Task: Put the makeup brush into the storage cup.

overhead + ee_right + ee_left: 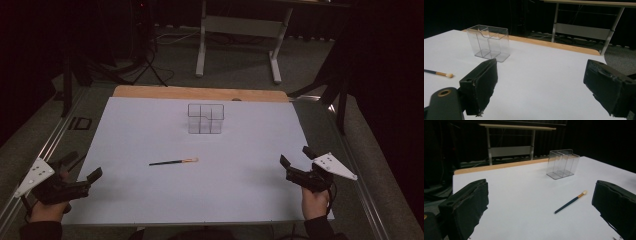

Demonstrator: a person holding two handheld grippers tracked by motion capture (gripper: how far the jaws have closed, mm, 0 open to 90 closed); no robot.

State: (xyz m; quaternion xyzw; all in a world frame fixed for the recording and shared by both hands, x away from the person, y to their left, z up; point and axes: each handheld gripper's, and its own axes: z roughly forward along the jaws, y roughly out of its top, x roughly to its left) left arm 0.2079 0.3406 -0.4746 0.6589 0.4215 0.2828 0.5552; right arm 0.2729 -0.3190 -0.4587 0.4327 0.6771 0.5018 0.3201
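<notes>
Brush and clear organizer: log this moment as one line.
brush: flat mid-table | clear organizer: upright, empty | left gripper: open | right gripper: open

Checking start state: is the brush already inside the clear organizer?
No, the brush lies flat on the white table, apart from the clear organizer standing farther back.
</notes>
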